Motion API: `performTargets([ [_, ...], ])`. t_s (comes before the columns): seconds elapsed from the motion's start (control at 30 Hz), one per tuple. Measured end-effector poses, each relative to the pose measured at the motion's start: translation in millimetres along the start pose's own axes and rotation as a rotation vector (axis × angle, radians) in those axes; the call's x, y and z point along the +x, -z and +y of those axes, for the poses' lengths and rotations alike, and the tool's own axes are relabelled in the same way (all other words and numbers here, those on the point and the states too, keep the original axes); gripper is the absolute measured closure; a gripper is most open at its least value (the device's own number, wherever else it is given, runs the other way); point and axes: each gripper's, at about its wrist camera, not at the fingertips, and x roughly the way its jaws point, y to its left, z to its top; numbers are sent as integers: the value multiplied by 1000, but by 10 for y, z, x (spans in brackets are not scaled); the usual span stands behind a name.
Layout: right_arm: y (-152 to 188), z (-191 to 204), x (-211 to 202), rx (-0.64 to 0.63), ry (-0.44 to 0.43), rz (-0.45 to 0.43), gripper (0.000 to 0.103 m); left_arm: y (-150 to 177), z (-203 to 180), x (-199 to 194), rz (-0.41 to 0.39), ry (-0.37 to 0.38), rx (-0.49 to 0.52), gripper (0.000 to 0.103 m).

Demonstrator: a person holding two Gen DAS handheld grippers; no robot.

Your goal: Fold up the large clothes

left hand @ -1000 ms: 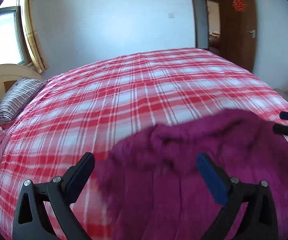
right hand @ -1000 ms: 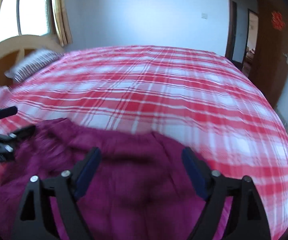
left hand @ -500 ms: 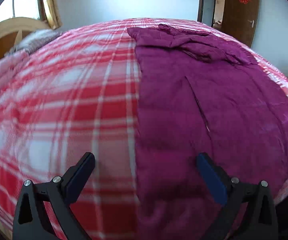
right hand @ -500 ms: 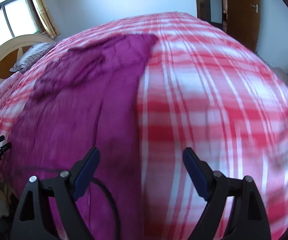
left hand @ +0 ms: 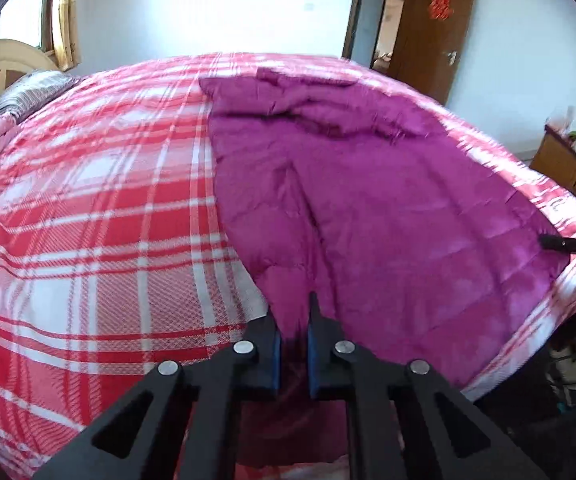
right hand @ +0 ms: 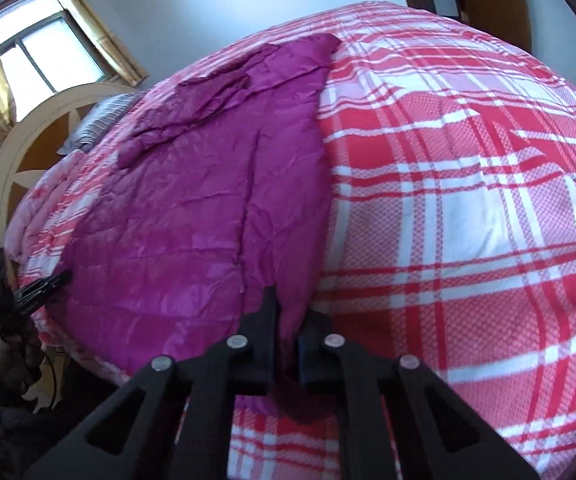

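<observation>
A large magenta padded garment [left hand: 367,200] lies spread lengthwise on the red-and-white plaid bed cover [left hand: 108,220]. My left gripper [left hand: 292,320] is at its near left corner, jaws closing tight with the pads pressing the cloth. In the right wrist view the same garment [right hand: 188,208] stretches away over the plaid cover [right hand: 467,200]. My right gripper [right hand: 288,320] is at the near right corner, its jaws closing and pinching the hem. Each view shows the other gripper at the garment's near edge: the right gripper [left hand: 567,245] and the left gripper [right hand: 44,284].
A striped pillow [left hand: 28,92] and a curved wooden headboard [right hand: 12,160] are at the bed's left end. A brown door [left hand: 435,32] stands open at the far right, with a wooden cabinet [left hand: 563,164] beside the bed. A curtained window [right hand: 44,52] is behind the headboard.
Both grippers drew back from over the bed to its near edge, leaving the garment laid out flat. Their jaws, wide open before, now clamp the garment's near corners.
</observation>
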Motion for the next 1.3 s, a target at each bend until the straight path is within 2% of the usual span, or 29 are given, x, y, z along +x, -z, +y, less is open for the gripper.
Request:
performTargets([
  [0.1,72,135,-293,-20,-47,-45,95,-118,-29,-339,-58,64,-23,96],
  [0.27,121,377,-920,-44,-165,-130,95,-363,-160,-1235,-230,209,-26,96],
  [0.37,70,496,-1319,-64,-208,-210,96,-469,-207,-1684,-324,233,-19,97],
  [0.47,-72,605,-1645,-80,-219,-290,96,-564,-180,-2011,-392,297,-61,97],
  [0.6,-232,809,-2037,-136,-246,-397,96,-674,-200,-2202,-446,296,-37,97],
  [0.7,-499,829,-2046,-144,-234,-438,96,-813,-110,-2023,-443,259,-19,97],
  [0.8,-821,697,-1787,-95,-224,-426,96,-1051,150,-1523,-363,234,-65,97],
  [0.9,-1223,503,-1331,-36,-184,-376,96,-1285,453,-893,-258,228,-116,96],
  [1.07,-1800,149,-396,55,-114,-289,96,-1530,813,127,-108,119,-152,96],
  [1.23,-2122,-142,382,138,-70,-214,96,-1668,1084,657,32,119,-237,95],
  [1.3,-2188,-237,640,152,-60,-175,96,-1651,1169,686,33,162,-273,94],
])
